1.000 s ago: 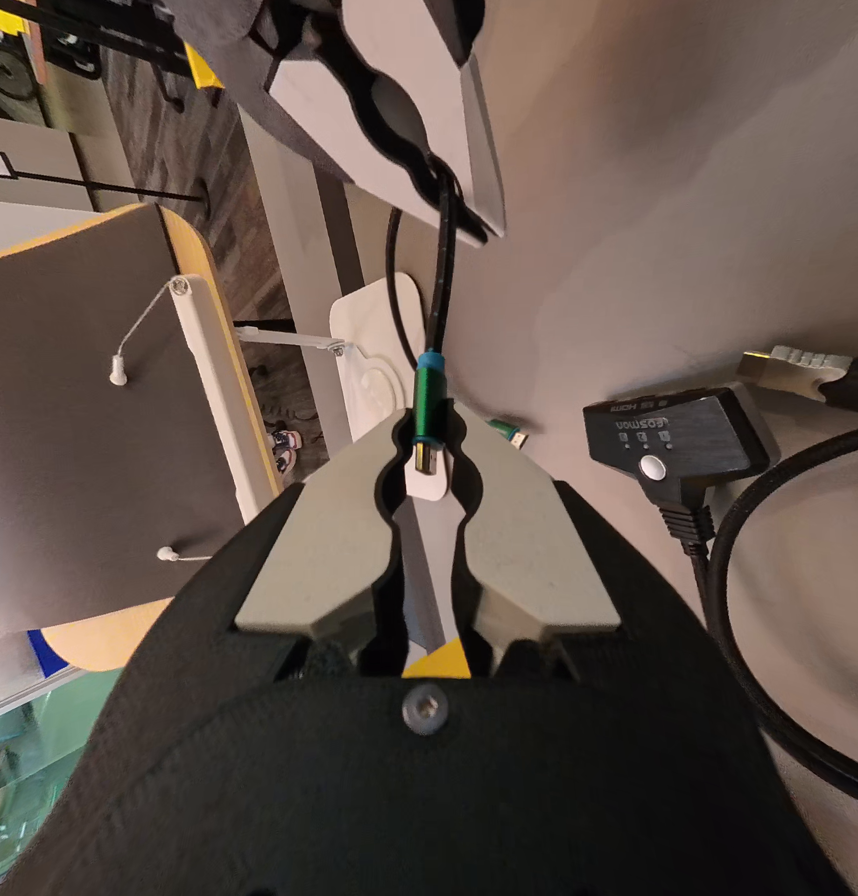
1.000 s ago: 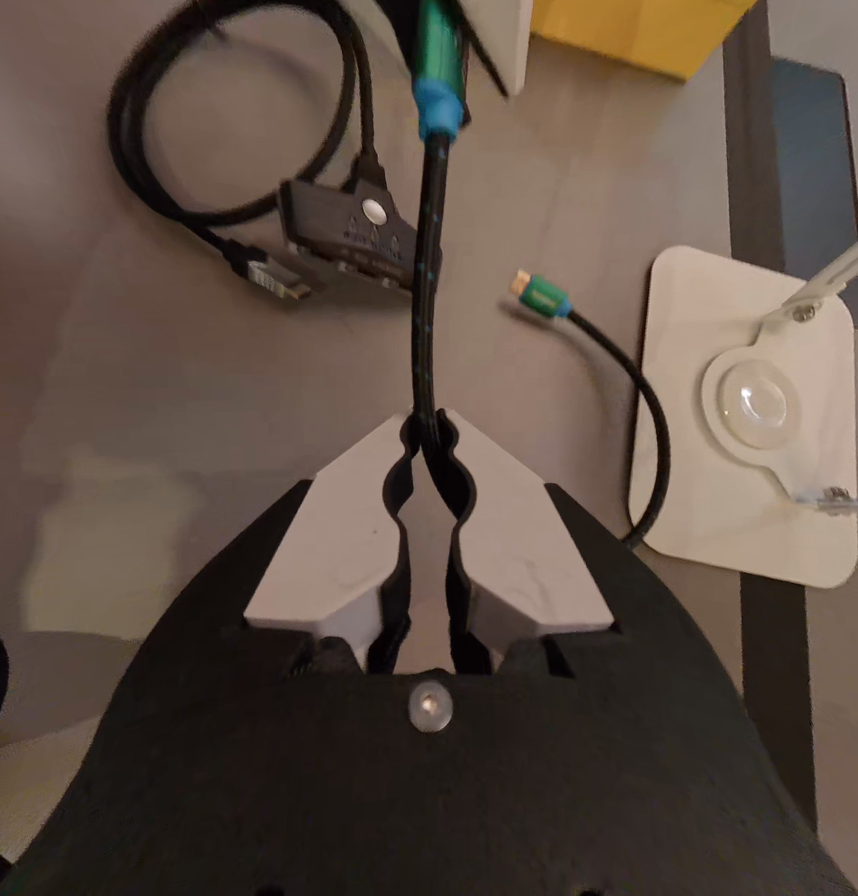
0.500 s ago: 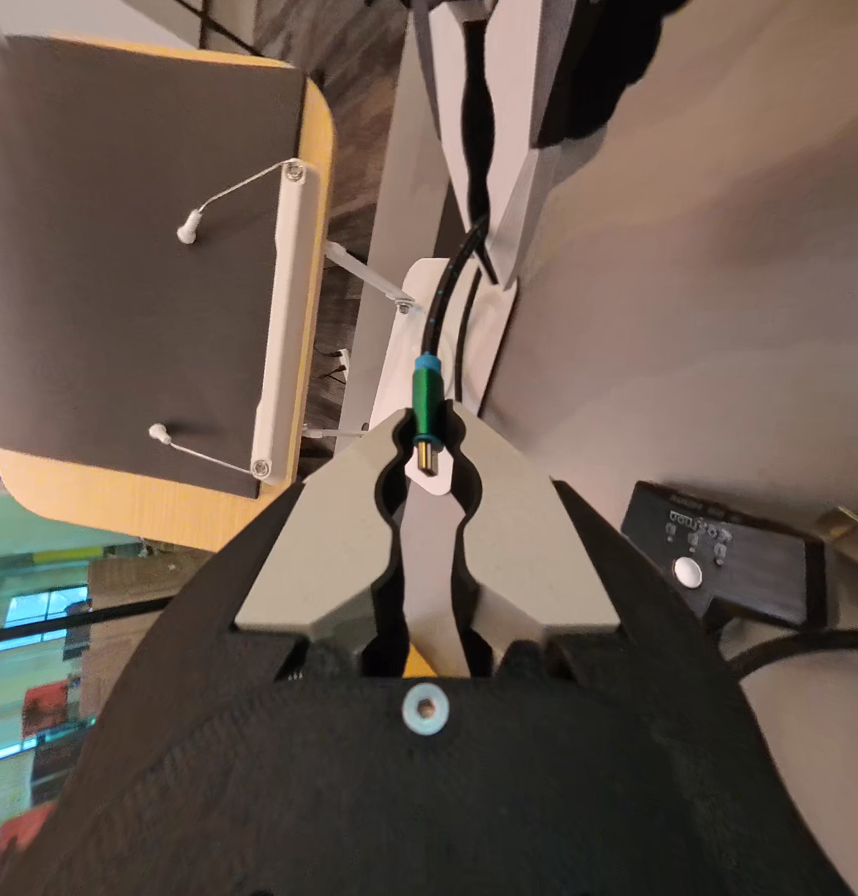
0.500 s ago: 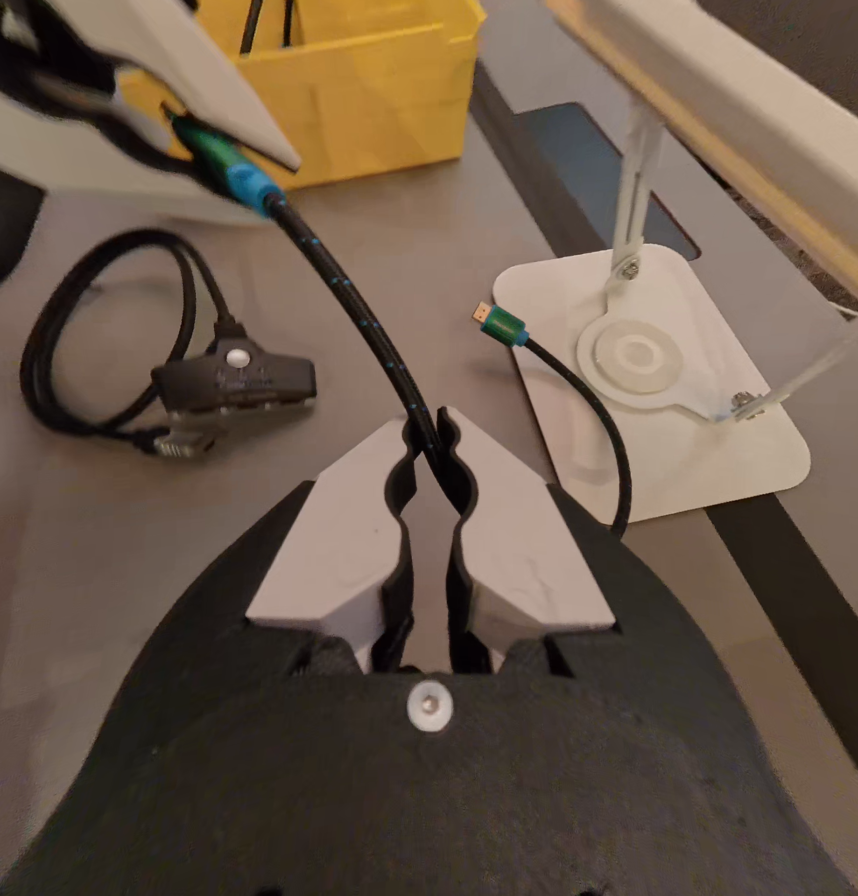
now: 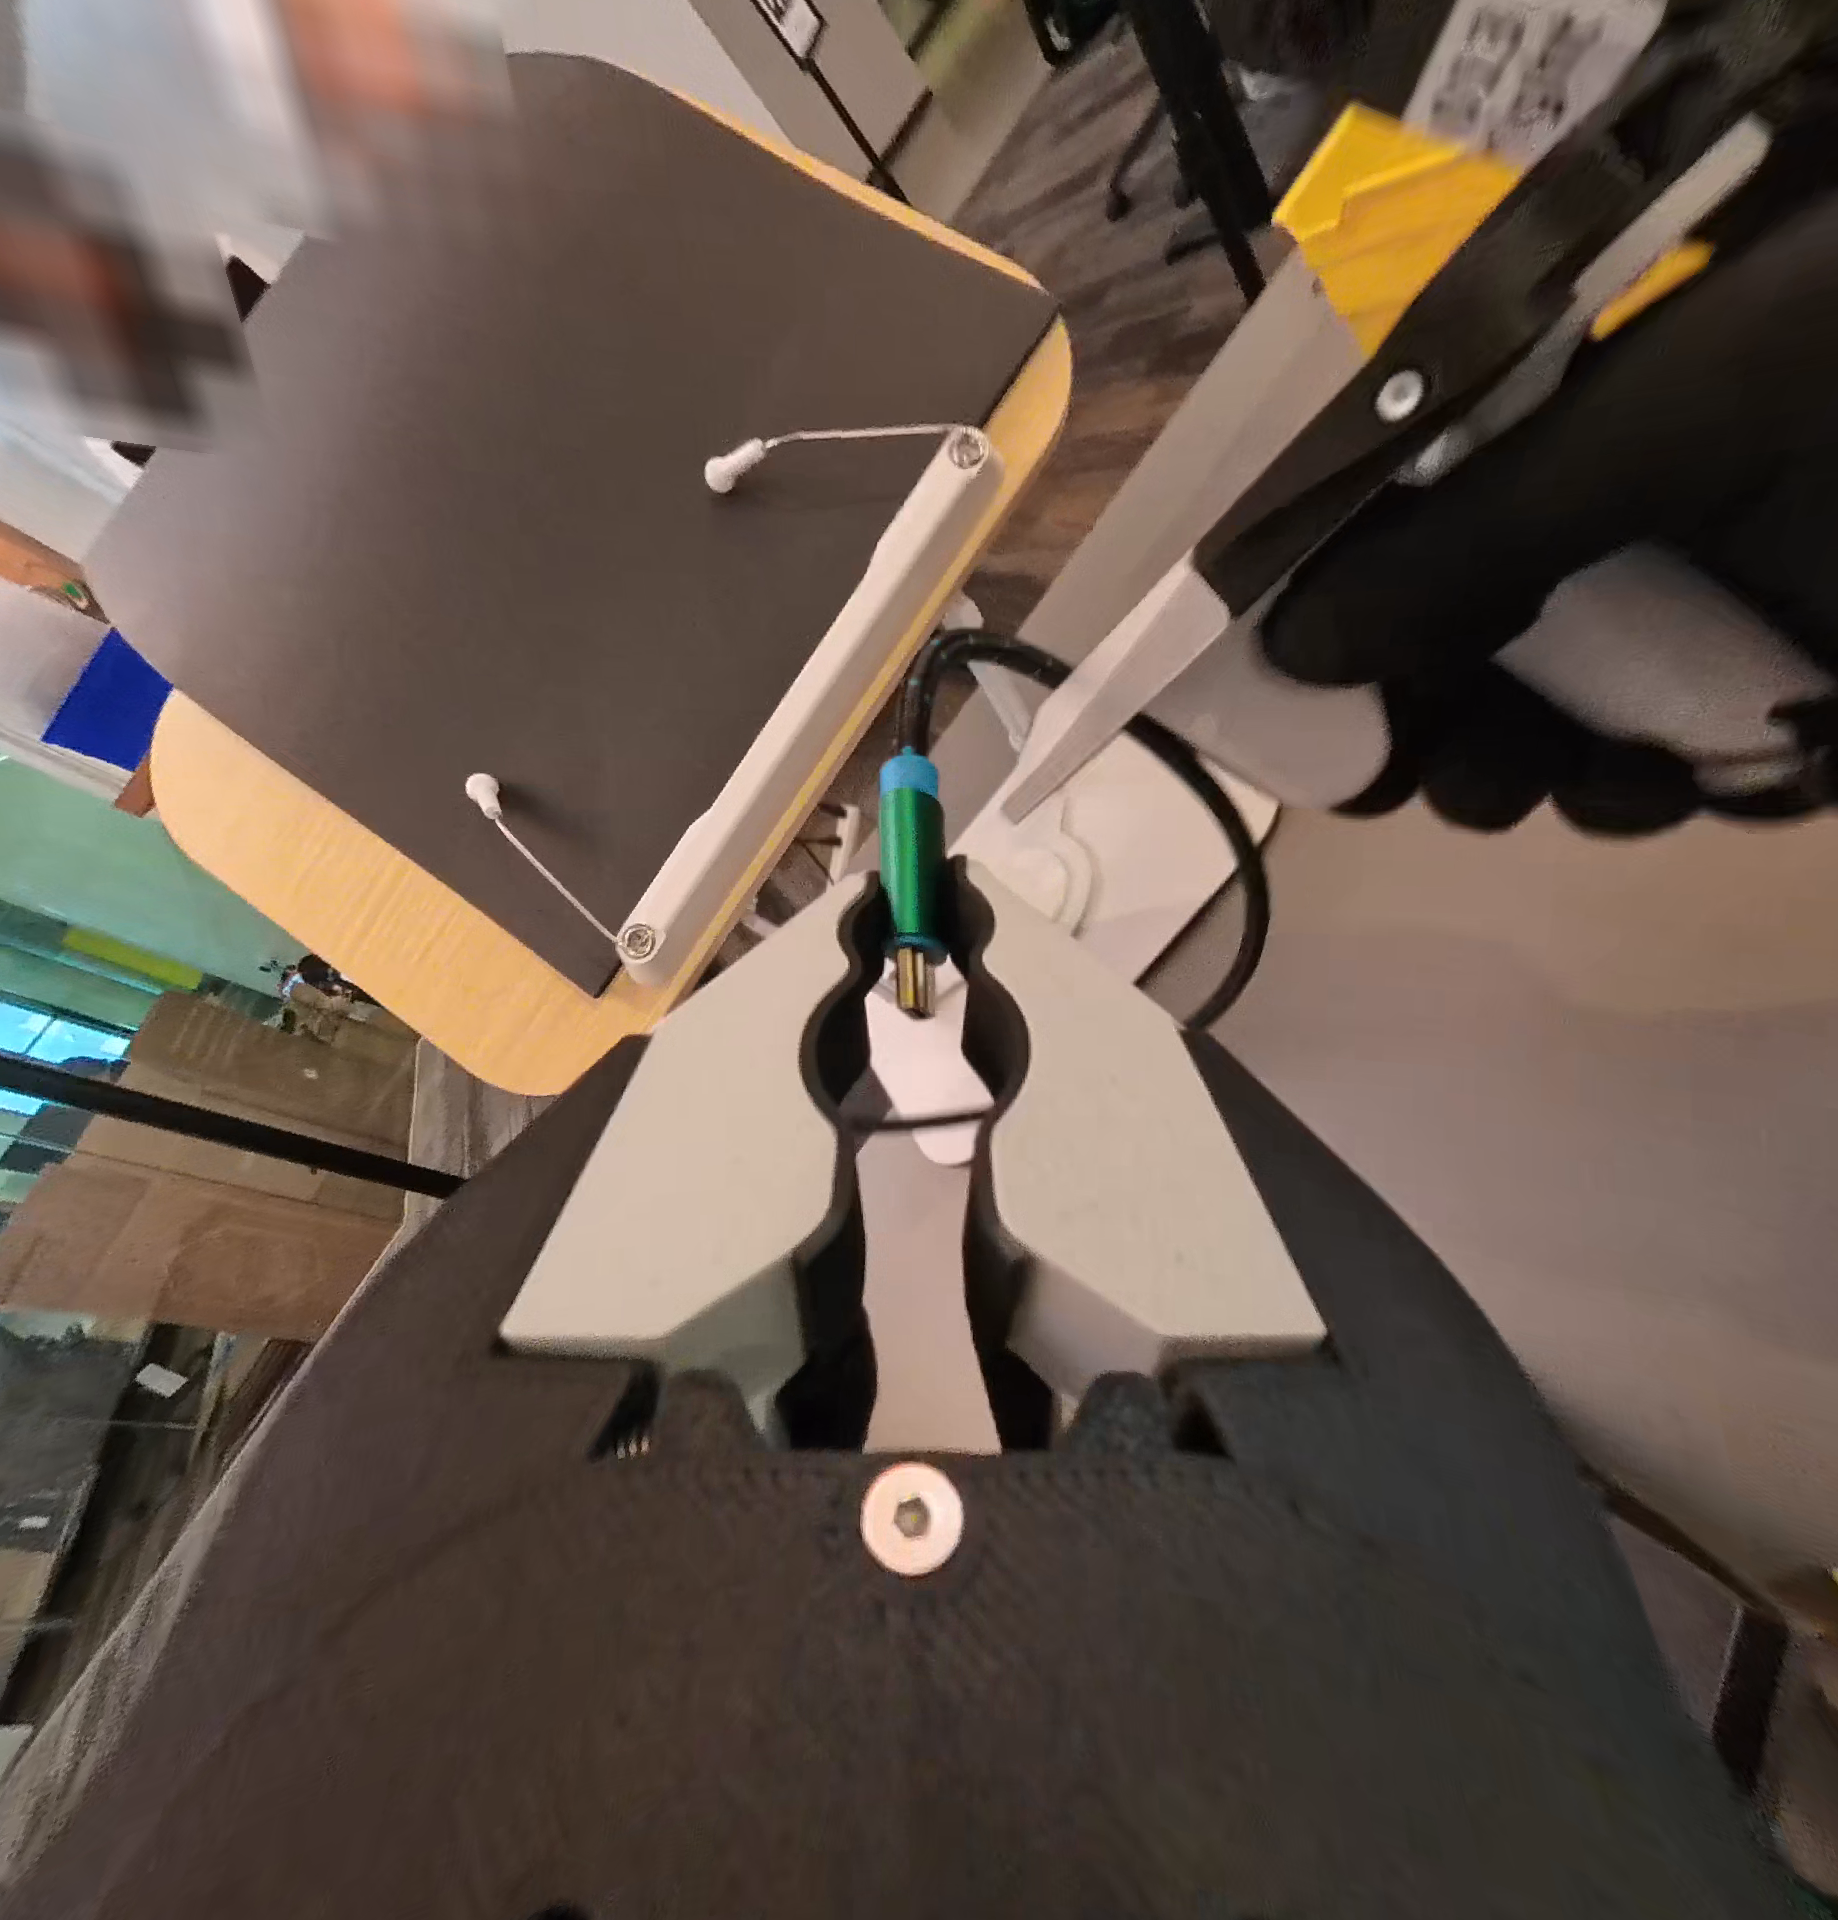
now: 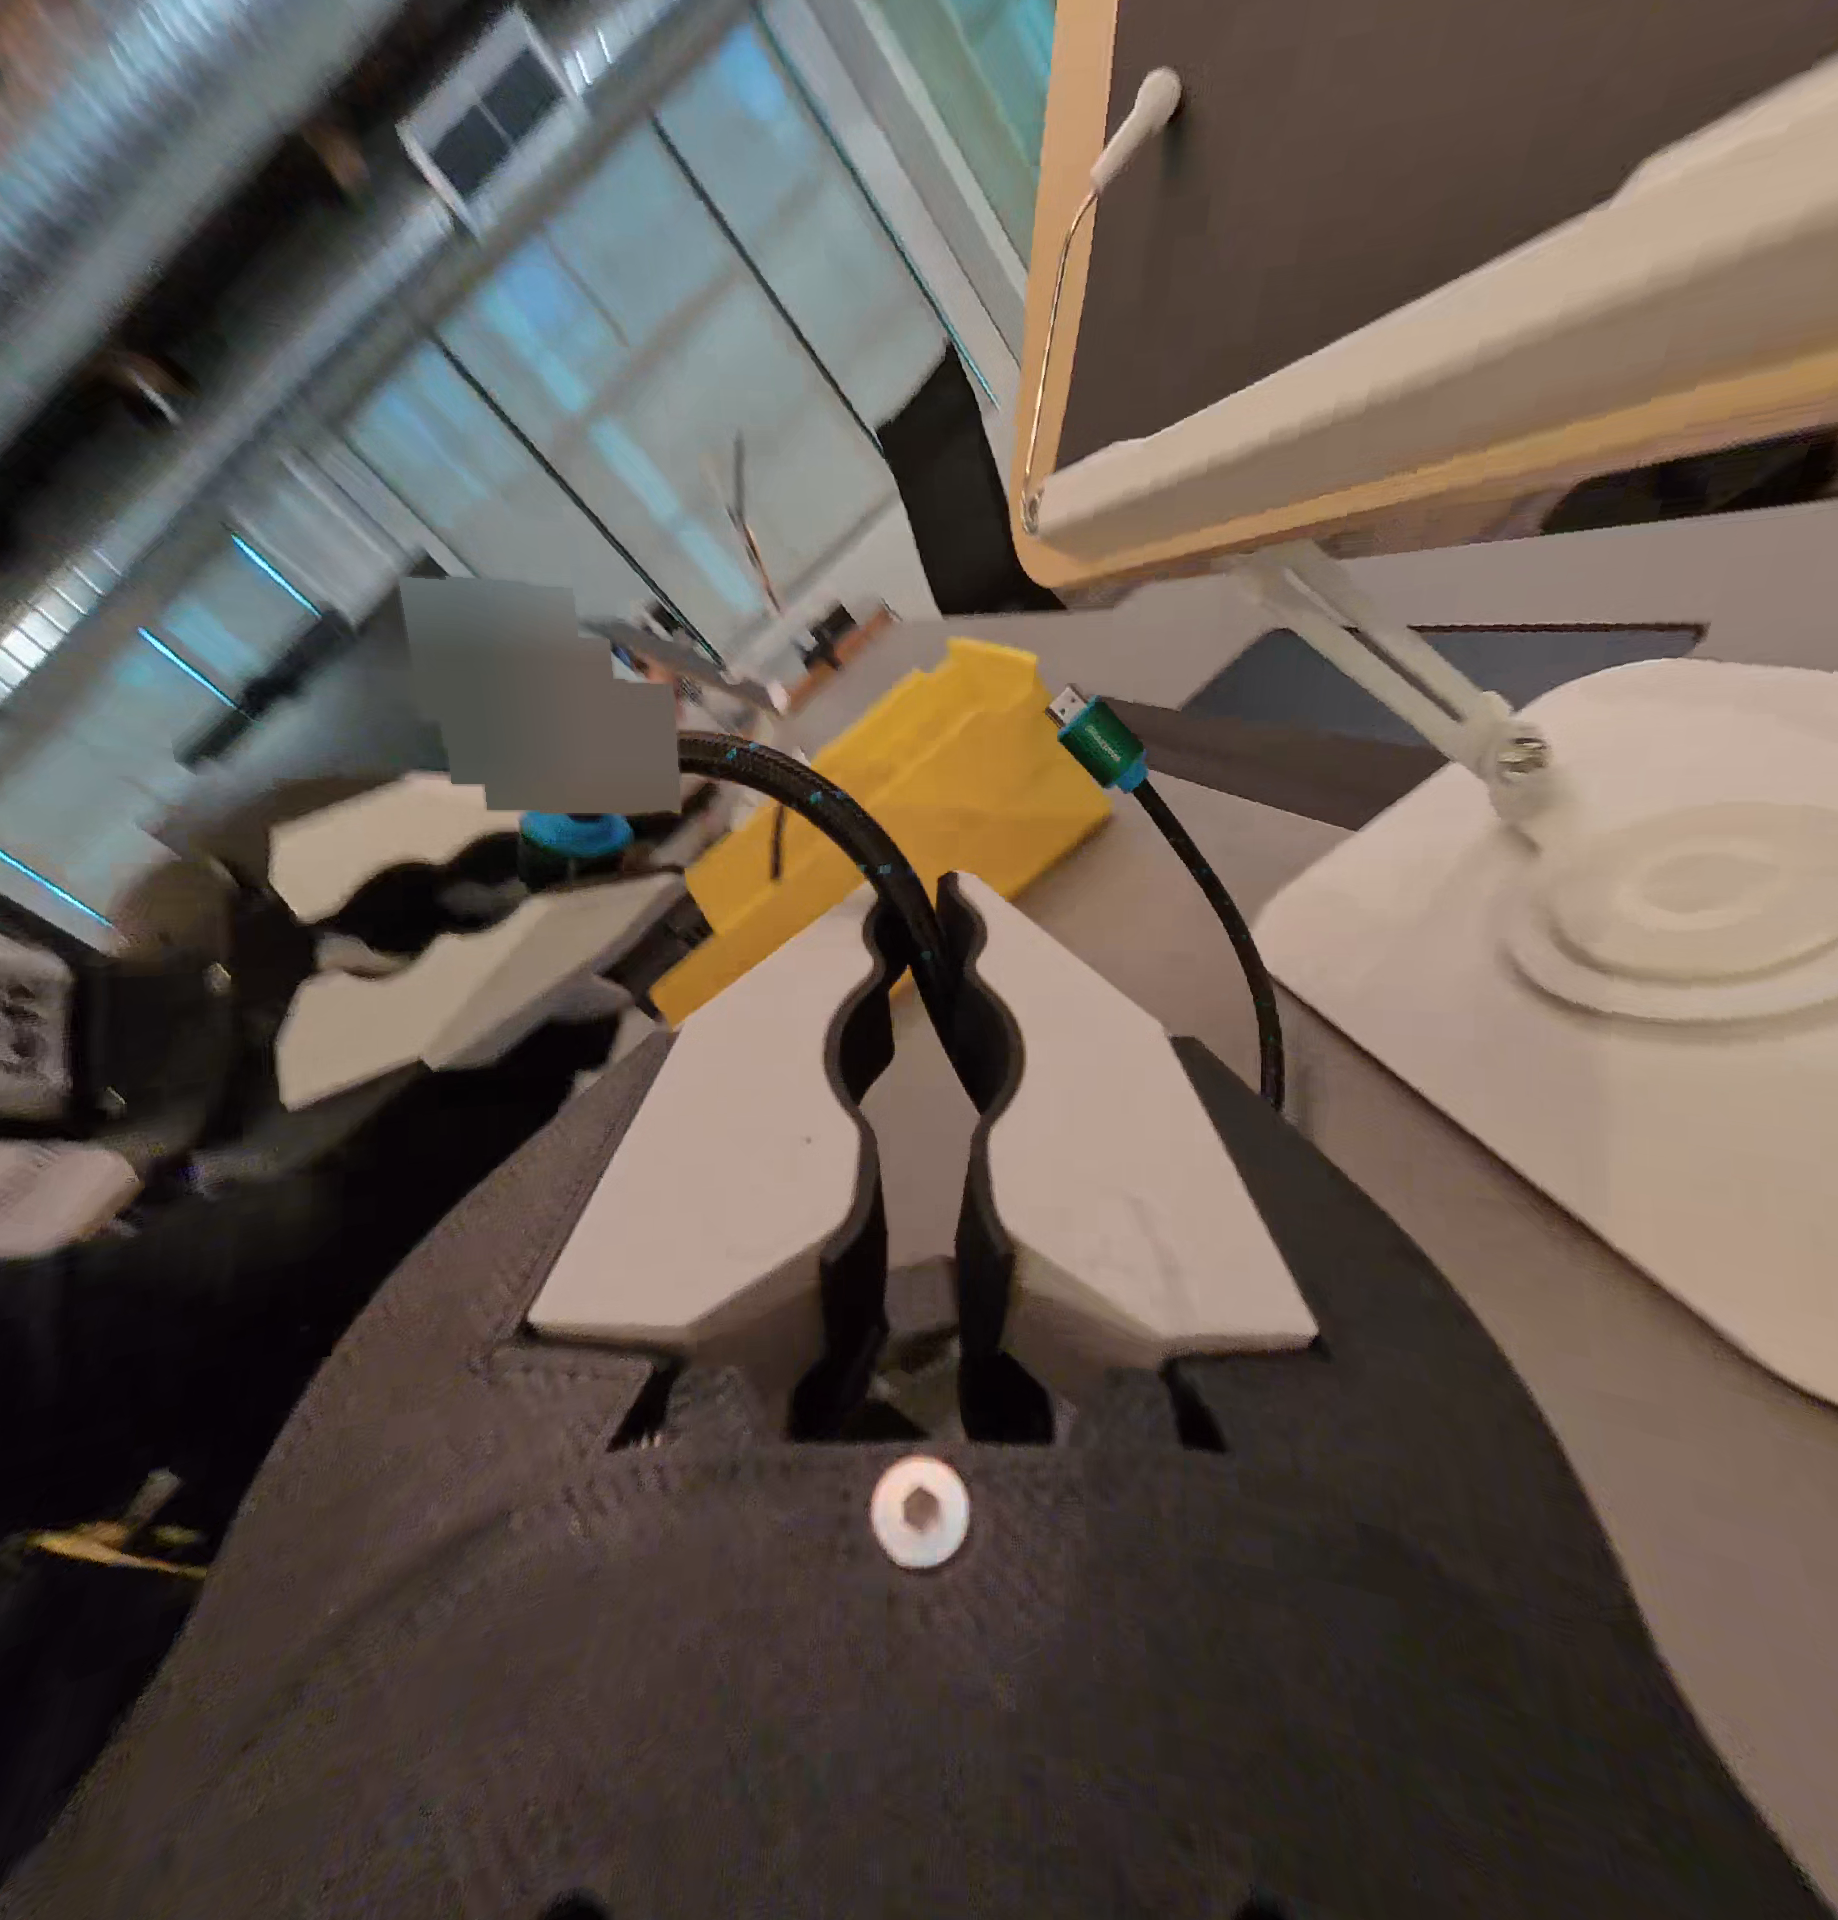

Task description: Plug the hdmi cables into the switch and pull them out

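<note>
- Grey bench (image 6: 1580, 1538) fills the lower right of the right wrist view; blurred windows occupy the upper left.
- Left tongs (image 5: 917, 920) are nearly closed, pinching the green HDMI plug (image 5: 913, 862) at the tips, its metal end pointing toward the camera.
- Right tongs (image 6: 923, 914) are closed to a narrow gap on that plug's braided black cable (image 6: 842, 821), which arches to the left of the frame.
- A second green plug (image 6: 1100, 743) lies at upper centre, beside the yellow bin (image 6: 894, 821).
- White stand base (image 6: 1621, 1039) sits at right.
- The switch shows in neither view.
- A black-gloved hand (image 5: 1580, 623) grips the right tongs at upper right of the left wrist view.
</note>
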A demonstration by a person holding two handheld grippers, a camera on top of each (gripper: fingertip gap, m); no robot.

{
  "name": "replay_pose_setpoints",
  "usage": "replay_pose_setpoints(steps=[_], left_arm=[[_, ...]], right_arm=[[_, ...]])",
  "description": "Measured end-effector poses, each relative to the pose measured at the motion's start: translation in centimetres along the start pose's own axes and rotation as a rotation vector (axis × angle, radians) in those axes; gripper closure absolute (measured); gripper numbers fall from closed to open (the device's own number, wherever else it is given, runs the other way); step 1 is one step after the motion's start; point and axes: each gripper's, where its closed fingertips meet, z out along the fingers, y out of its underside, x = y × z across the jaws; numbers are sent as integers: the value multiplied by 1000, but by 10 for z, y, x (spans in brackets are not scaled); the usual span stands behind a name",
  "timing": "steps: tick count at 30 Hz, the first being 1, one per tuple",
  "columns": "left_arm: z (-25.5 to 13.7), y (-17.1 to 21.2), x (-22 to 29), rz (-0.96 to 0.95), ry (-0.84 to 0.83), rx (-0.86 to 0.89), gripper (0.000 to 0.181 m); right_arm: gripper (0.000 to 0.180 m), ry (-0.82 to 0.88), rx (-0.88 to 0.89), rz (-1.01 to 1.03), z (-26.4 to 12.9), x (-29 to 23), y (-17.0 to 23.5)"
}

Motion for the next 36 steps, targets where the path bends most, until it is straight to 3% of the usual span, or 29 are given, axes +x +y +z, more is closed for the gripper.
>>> replay_pose_setpoints(steps=[3, 7, 16, 21, 25, 28, 30, 33, 36], left_arm=[[1, -3, 4, -2, -16, 23, 171], [0, -6, 3, 55, 21, 40, 171], [-20, -26, 32, 618, 74, 132, 171], [-33, -39, 41, 822, 73, 176, 171], [-39, -47, 40, 892, 34, 185, 171], [-39, -46, 36, 915, -12, 169, 171], [-39, -46, 33, 902, -29, 164, 171], [-38, -47, 33, 906, -44, 169, 171], [-37, -50, 31, 897, -40, 183, 171]], right_arm=[[179, -52, 32, 89, 5, -1, 4], [179, -49, -81, 12, 0, 3, 14], [125, -179, -233, -402, -60, -33, -1], [119, -308, -296, -594, -73, -83, 7], [122, -361, -329, -622, -60, -103, 17], [143, -387, -319, -566, -53, -106, 17], [142, -411, -291, -541, -52, -110, 13], [141, -274, -261, -690, -45, -98, 4], [145, -307, -190, -768, -58, -116, -10]])
